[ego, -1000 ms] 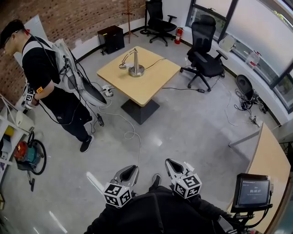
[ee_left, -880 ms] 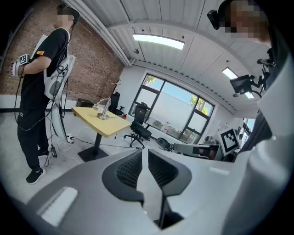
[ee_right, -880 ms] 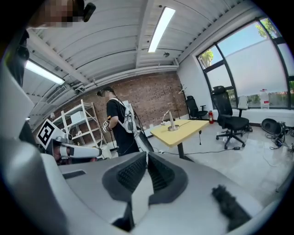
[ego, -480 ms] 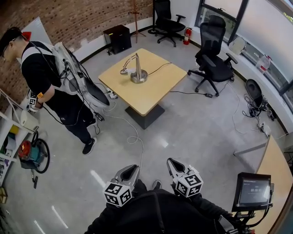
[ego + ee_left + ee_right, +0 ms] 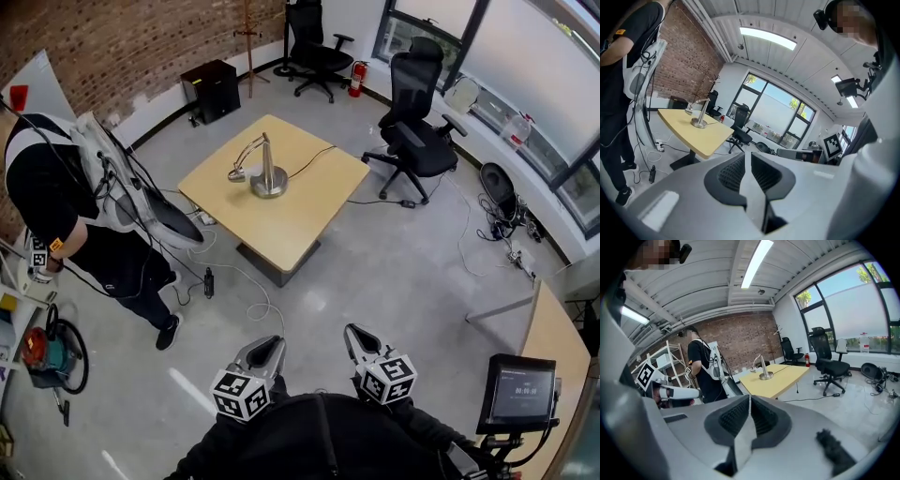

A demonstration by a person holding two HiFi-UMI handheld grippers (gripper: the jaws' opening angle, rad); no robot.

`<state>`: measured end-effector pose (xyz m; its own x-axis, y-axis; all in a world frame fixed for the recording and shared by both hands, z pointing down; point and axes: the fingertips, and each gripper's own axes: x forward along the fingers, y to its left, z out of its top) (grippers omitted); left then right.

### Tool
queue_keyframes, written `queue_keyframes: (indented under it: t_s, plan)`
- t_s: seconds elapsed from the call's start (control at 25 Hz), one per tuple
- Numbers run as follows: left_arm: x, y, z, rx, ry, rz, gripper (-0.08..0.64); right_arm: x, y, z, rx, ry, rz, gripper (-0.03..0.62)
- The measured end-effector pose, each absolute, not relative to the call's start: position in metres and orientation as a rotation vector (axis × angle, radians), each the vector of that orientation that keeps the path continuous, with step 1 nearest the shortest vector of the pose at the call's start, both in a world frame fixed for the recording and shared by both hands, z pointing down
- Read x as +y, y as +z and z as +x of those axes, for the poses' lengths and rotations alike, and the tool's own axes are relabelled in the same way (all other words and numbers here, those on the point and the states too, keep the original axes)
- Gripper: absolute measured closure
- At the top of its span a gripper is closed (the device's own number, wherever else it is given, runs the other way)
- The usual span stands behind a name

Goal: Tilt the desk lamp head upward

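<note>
Since the earlier frames the view has swung, so the table now sits left of centre and the person at the left is cut by the frame edge. Both grippers remain low at the bottom edge, close to the wearer's dark sleeves. The left gripper (image 5: 266, 348) has its jaws a thin slit apart with nothing in them. The right gripper (image 5: 360, 338) has its pads pressed together, also empty (each carries its marker cube just behind the jaws). A small screen (image 5: 520, 394) on a stand sits to the right of them, beside a curved desk (image 5: 553, 328).

Bare grey floor lies beyond, with a white cable (image 5: 255, 292) looping toward the table's dark foot. The table (image 5: 300, 220) has a pale wood top. The lamp (image 5: 267, 169) stands on its far left part, well apart from both grippers: a round metal base, an upright post, and an arm arching left with the head (image 5: 236, 174) hanging low near the top. Its cord (image 5: 314, 161) runs off the table's far edge.

The person (image 5: 56, 206), in black with a white harness, stands left of the table, and a vacuum (image 5: 47, 349) sits near their feet. A black chair (image 5: 417, 131) stands right of the table by the windows. Farther back are a second chair (image 5: 314, 47), an extinguisher (image 5: 356, 77), a dark cabinet (image 5: 211, 89) and the brick wall (image 5: 122, 37).
</note>
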<state>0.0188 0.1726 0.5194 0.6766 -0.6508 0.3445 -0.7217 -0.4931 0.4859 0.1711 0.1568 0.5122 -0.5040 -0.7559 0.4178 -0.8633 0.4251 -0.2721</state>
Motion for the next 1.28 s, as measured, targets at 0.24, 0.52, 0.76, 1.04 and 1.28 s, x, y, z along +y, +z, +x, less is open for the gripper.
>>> queue_keyframes:
  t_s: [0.24, 0.52, 0.76, 1.04, 1.28]
  plan:
    - [0.108, 0.526, -0.024, -0.971, 0.117, 2.287, 0.512, 0.102, 0.508, 0.121, -2.398, 0.619, 1.449, 0.575]
    - [0.059, 0.539, -0.065, -0.926, 0.113, 2.272, 0.512, 0.060, 0.512, 0.079, -2.354, 0.613, 1.450, 0.575]
    - [0.028, 0.552, -0.077, -0.922, 0.114, 2.249, 0.512, 0.028, 0.523, 0.062, -2.344, 0.616, 1.425, 0.575]
    - [-0.025, 0.562, -0.081, -1.009, 0.143, 2.205, 0.511, -0.035, 0.538, 0.058, -2.414, 0.654, 1.356, 0.575]
    - [-0.095, 0.560, -0.077, -1.175, 0.159, 2.149, 0.511, -0.118, 0.538, 0.067, -2.513, 0.664, 1.241, 0.575]
